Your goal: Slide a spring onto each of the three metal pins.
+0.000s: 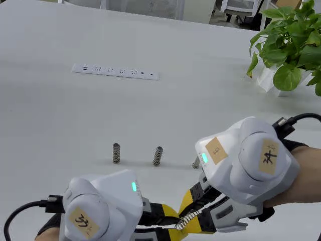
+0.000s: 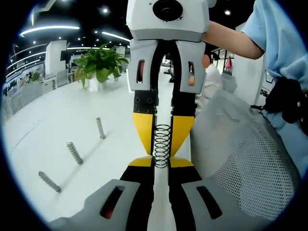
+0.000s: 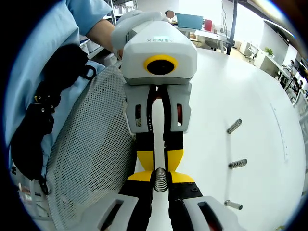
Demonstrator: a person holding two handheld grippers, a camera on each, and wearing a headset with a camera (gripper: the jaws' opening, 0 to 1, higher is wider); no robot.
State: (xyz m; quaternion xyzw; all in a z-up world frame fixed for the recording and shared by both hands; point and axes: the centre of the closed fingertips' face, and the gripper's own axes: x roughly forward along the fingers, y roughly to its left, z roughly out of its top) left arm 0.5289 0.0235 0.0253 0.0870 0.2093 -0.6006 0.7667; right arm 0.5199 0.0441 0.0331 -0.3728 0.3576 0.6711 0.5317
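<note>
Three metal pins stand in a row on the white table. Two of them wear springs (image 1: 116,153) (image 1: 158,155); the third pin (image 1: 195,162) is bare and partly hidden behind my right gripper. A loose spring (image 1: 188,219) spans between my left gripper (image 1: 173,232) and my right gripper (image 1: 193,213), which meet tip to tip near the table's front edge. In the left gripper view the spring (image 2: 162,144) runs from my own jaws up between the right gripper's yellow fingers (image 2: 143,132). In the right gripper view the spring (image 3: 161,179) shows end-on. Both grippers look shut on it.
A white power strip (image 1: 115,71) lies far back on the table. A potted plant (image 1: 291,45) stands at the back right. A grey mesh chair (image 2: 250,159) and a person's blue sleeve (image 3: 43,43) are close behind the grippers.
</note>
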